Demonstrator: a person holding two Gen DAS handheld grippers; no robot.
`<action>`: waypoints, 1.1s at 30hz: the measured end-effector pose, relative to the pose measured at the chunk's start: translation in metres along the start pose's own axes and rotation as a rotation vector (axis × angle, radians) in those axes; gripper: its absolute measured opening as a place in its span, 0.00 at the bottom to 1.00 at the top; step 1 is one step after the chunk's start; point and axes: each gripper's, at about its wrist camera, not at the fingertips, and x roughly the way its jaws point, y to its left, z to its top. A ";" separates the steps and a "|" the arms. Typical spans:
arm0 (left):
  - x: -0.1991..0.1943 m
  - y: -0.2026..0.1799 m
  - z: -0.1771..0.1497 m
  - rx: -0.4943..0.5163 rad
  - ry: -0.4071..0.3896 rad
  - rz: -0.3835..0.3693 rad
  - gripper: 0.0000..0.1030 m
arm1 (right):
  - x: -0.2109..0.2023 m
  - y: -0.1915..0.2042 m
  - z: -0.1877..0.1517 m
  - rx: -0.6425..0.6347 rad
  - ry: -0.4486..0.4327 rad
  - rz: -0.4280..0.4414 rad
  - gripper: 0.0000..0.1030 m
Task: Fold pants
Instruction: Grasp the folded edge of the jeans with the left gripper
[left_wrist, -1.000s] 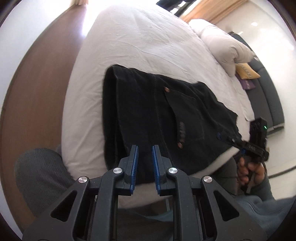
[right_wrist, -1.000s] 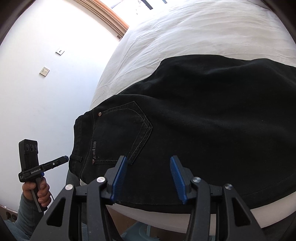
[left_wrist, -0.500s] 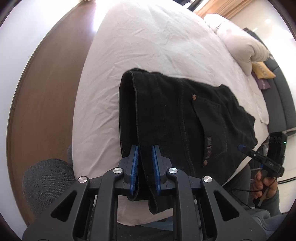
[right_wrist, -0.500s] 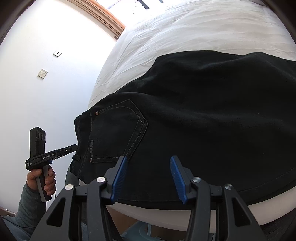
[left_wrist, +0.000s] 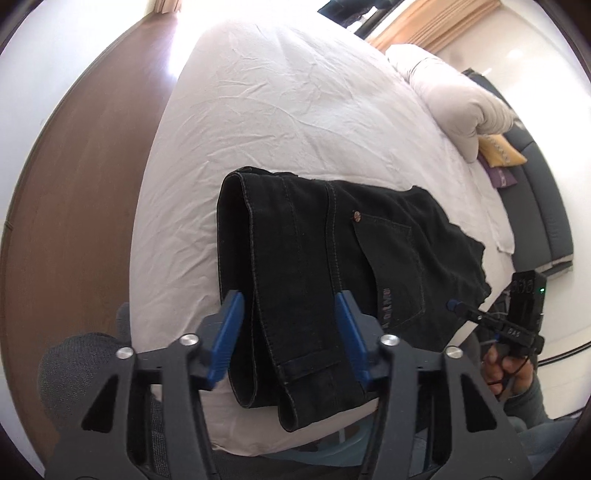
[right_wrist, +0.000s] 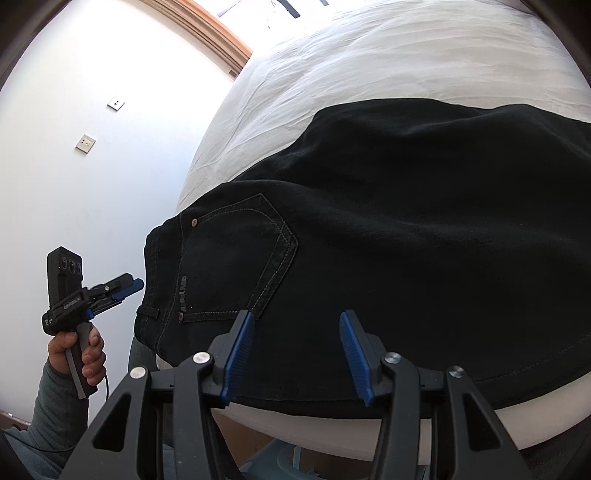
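Observation:
The black pants (left_wrist: 332, 258) lie folded lengthwise on the white bed (left_wrist: 277, 110), back pocket up, waistband at the near edge. My left gripper (left_wrist: 290, 339) is opening; the doubled waistband hangs between its blue pads, which do not squeeze it. From the right wrist view the pants (right_wrist: 406, 221) fill the bed's near edge, and the left gripper (right_wrist: 125, 286) sits just off the waistband corner. My right gripper (right_wrist: 297, 354) hovers open over the pants' near side edge, gripping nothing. It also shows by the pocket corner as the right gripper (left_wrist: 454, 306).
A white pillow (left_wrist: 454, 96), a yellow cushion (left_wrist: 502, 155) and a dark headboard (left_wrist: 546, 206) lie at the bed's far right. Wooden floor (left_wrist: 74, 184) runs along the left. A person's hand (right_wrist: 85, 350) holds the left gripper before a white wall with sockets (right_wrist: 85, 142).
The left gripper closed in on the waistband, pinched its folded edge, and has now parted its jaws around it. The right gripper has kept still and open.

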 end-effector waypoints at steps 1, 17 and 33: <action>0.001 0.001 0.000 -0.002 0.003 0.007 0.43 | 0.000 0.000 0.000 0.000 0.000 -0.001 0.50; 0.021 -0.009 0.006 0.042 0.019 -0.001 0.08 | 0.002 0.003 -0.001 -0.018 0.014 -0.006 0.50; 0.025 0.000 0.020 0.128 -0.014 0.064 0.06 | 0.013 0.015 -0.007 -0.058 0.039 -0.002 0.50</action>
